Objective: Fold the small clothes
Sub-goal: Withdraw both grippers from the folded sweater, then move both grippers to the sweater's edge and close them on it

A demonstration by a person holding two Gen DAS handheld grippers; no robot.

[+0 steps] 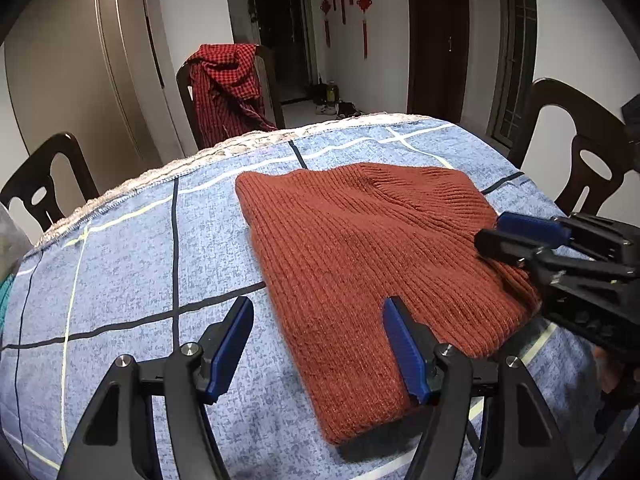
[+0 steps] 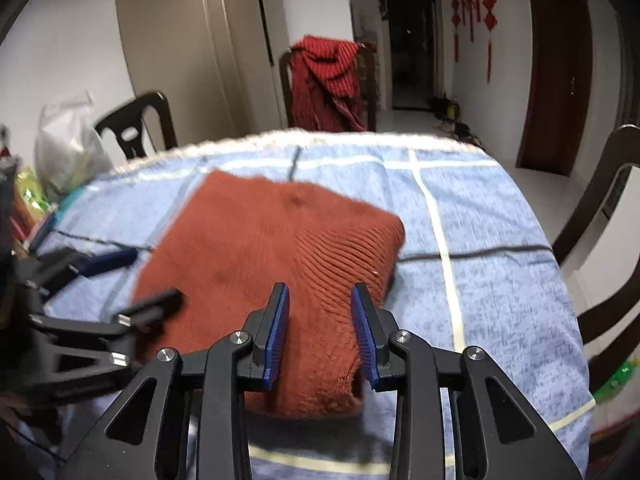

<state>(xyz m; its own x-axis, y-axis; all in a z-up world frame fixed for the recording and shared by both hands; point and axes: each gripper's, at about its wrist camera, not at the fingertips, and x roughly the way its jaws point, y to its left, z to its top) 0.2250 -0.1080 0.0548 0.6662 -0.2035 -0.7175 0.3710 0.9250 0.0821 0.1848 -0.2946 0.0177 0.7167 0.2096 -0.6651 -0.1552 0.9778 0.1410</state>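
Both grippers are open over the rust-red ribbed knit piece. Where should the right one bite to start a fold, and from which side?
Take the near edge of the rust-red ribbed knit garment, where it lifts slightly off the blue checked tablecloth. The open right gripper already straddles it, so come in low from the near side. The rest lies flat, giving little to pinch. The left gripper could likely take the near left corner.
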